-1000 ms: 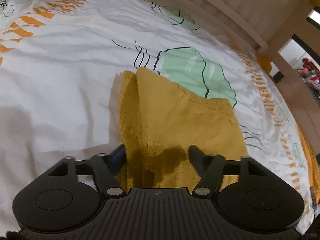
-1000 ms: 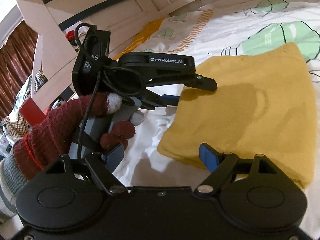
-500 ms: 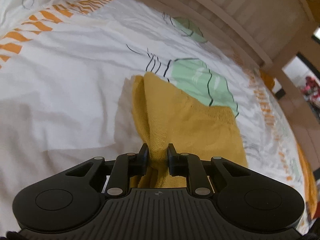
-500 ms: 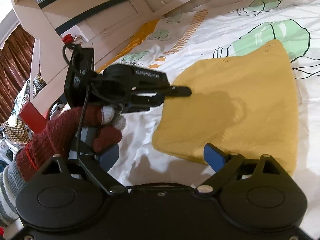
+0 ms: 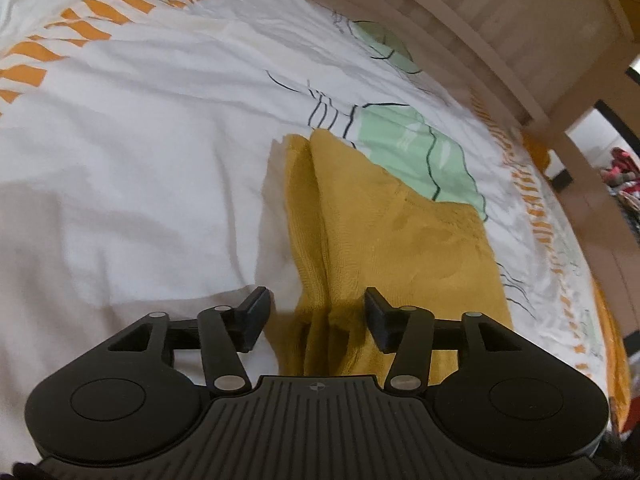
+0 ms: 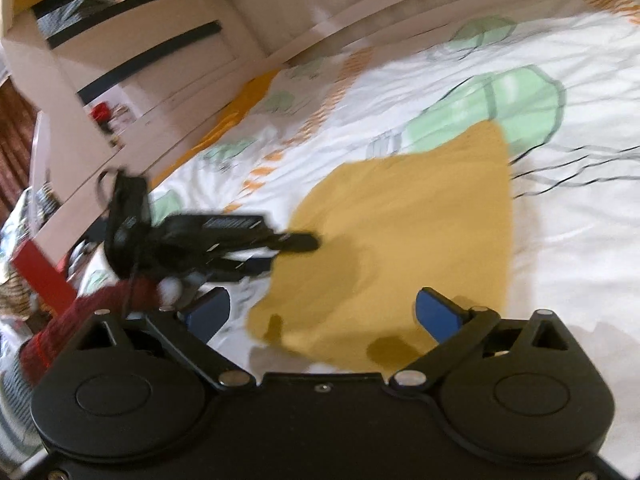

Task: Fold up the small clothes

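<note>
A folded mustard-yellow knit garment [image 5: 392, 240] lies on the white patterned bedsheet [image 5: 140, 152]. My left gripper [image 5: 318, 314] is open, its fingers on either side of the garment's near left edge, not clamping it. In the right wrist view the same garment [image 6: 400, 240] lies flat, and the left gripper [image 6: 296, 252] shows at its left edge, held by a red-gloved hand [image 6: 80, 320]. My right gripper [image 6: 322, 312] is open and empty, hovering above the garment's near edge.
A wooden bed rail [image 5: 460, 36] runs along the far side of the bed. White furniture with dark slots [image 6: 132, 52] stands beyond the bed. The sheet has green leaf prints [image 5: 408, 148] and orange stripes [image 5: 96, 24].
My left gripper, shut on the garment's edge half a second ago, has opened and let it go. My right gripper has pulled back and risen; the view is blurred by motion.
</note>
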### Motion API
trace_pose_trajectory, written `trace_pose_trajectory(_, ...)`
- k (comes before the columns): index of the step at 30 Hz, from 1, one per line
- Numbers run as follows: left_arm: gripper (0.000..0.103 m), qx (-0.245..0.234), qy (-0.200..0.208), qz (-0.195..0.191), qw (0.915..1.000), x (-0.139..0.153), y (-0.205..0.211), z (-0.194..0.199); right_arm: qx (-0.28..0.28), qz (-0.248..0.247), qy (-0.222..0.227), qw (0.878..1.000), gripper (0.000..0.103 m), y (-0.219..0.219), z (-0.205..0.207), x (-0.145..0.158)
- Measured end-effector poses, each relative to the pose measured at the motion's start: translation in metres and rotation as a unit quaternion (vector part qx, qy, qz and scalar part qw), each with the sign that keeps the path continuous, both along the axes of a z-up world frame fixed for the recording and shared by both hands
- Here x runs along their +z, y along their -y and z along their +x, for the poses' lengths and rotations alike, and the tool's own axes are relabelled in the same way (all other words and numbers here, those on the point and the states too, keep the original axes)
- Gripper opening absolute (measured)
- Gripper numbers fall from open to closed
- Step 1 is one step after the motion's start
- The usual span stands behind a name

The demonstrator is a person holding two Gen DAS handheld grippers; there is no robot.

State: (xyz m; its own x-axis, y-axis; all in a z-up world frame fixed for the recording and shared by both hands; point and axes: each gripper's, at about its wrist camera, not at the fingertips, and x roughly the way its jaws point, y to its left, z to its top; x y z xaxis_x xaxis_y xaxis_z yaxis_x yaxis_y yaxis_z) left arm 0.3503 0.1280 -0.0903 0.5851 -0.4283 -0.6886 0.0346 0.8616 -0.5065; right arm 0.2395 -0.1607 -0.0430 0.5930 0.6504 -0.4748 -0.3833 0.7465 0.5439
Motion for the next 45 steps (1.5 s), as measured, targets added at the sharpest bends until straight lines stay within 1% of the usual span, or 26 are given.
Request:
trace_pose_trajectory(1,0.056,-0.002,0.002,-0.006,1.0000,-0.001,-0.001,-0.002,-0.009,-0.001,-0.002,1.000,0.103,0.006,0.002,-0.001)
trace_pose_trajectory(3,0.061,-0.003,0.004,-0.020,0.9998,-0.003,-0.004,-0.009,-0.028,0.001,-0.013,1.000,0.103,0.018,0.006,-0.003)
trace_pose_trajectory(5,0.065,0.000,0.002,-0.027,0.9996,-0.002,-0.005,-0.018,-0.048,0.008,-0.034,0.998,0.103,0.030,0.011,-0.008)
trace_pose_trajectory(7,0.071,-0.003,0.002,-0.029,0.9996,-0.001,-0.003,-0.026,-0.069,0.018,-0.058,0.996,0.103,0.042,0.014,-0.014)
trace_pose_trajectory(8,0.071,-0.005,0.001,-0.025,0.9997,-0.002,-0.002,-0.030,-0.079,0.025,-0.071,0.994,0.103,0.048,0.014,-0.018)
trace_pose_trajectory(12,0.071,-0.020,0.001,0.006,0.9998,0.001,0.006,-0.048,-0.098,0.049,-0.100,0.989,0.103,0.068,0.008,-0.026)
trace_pose_trajectory(14,0.071,-0.034,-0.001,0.024,0.9991,0.002,0.008,-0.059,-0.099,0.050,-0.102,0.989,0.103,0.075,0.003,-0.026)
trace_pose_trajectory(16,0.071,-0.047,-0.002,0.051,0.9976,0.004,0.010,-0.070,-0.099,0.047,-0.101,0.989,0.103,0.078,-0.001,-0.024)
trace_pose_trajectory(19,0.071,-0.046,-0.007,0.084,0.9954,0.006,0.007,-0.084,-0.098,0.051,-0.100,0.989,0.103,0.087,-0.007,-0.021)
trace_pose_trajectory(23,0.071,-0.036,-0.021,0.095,0.9946,0.009,-0.004,-0.096,-0.092,0.048,-0.107,0.989,0.103,0.097,-0.016,-0.013)
trace_pose_trajectory(25,0.071,-0.037,-0.041,0.094,0.9940,0.014,-0.008,-0.103,-0.086,0.047,-0.116,0.988,0.103,0.104,-0.023,-0.006)
trace_pose_trajectory(26,0.071,-0.040,-0.057,0.088,0.9937,0.017,-0.010,-0.107,-0.083,0.051,-0.124,0.988,0.103,0.108,-0.027,-0.002)
trace_pose_trajectory(27,0.071,-0.045,-0.079,0.070,0.9934,0.022,-0.013,-0.112,-0.075,0.057,-0.136,0.986,0.103,0.113,-0.031,0.004)
trace_pose_trajectory(28,0.071,-0.050,-0.103,0.043,0.9925,0.025,-0.016,-0.117,-0.066,0.069,-0.145,0.985,0.103,0.117,-0.035,0.008)
trace_pose_trajectory(29,0.071,-0.057,-0.130,0.000,0.9898,0.029,-0.021,-0.124,-0.052,0.093,-0.159,0.981,0.103,0.123,-0.040,0.013)
trace_pose_trajectory(30,0.071,-0.067,-0.147,-0.048,0.9856,0.034,-0.026,-0.131,-0.039,0.122,-0.170,0.977,0.103,0.128,-0.043,0.017)
trace_pose_trajectory(31,0.072,-0.077,-0.153,-0.086,0.9815,0.039,-0.029,-0.139,-0.029,0.153,-0.178,0.972,0.103,0.134,-0.045,0.019)
trace_pose_trajectory(32,0.072,-0.079,-0.150,-0.096,0.9809,0.044,-0.031,-0.143,-0.030,0.169,-0.178,0.969,0.103,0.139,-0.044,0.021)
trace_pose_trajectory(33,0.072,-0.071,-0.140,-0.084,0.9841,0.048,-0.032,-0.145,-0.037,0.163,-0.168,0.971,0.103,0.140,-0.042,0.024)
trace_pose_trajectory(34,0.072,-0.062,-0.115,-0.061,0.9896,0.051,-0.031,-0.144,-0.043,0.146,-0.151,0.977,0.103,0.139,-0.038,0.026)
trace_pose_trajectory(35,0.072,-0.051,-0.089,-0.040,0.9939,0.051,-0.030,-0.141,-0.054,0.116,-0.126,0.984,0.103,0.136,-0.032,0.026)
trace_pose_trajectory(36,0.072,-0.030,-0.070,-0.026,0.9968,0.047,-0.028,-0.136,-0.069,0.088,-0.108,0.988,0.103,0.132,-0.025,0.024)
trace_pose_trajectory(37,0.072,-0.012,-0.057,-0.021,0.9981,0.041,-0.028,-0.130,-0.081,0.068,-0.097,0.990,0.103,0.126,-0.018,0.020)
trace_pose_trajectory(38,0.072,0.004,-0.044,-0.021,0.9988,0.034,-0.026,-0.125,-0.087,0.052,-0.086,0.991,0.103,0.120,-0.010,0.014)
trace_pose_trajectory(41,0.072,0.035,-0.015,-0.029,0.9988,0.015,-0.015,-0.111,-0.081,0.036,-0.061,0.994,0.103,0.099,0.013,0.000)
trace_pose_trajectory(45,0.072,0.037,0.001,-0.038,0.9986,0.008,0.002,-0.095,-0.063,0.026,-0.035,0.997,0.103,0.076,0.036,-0.011)
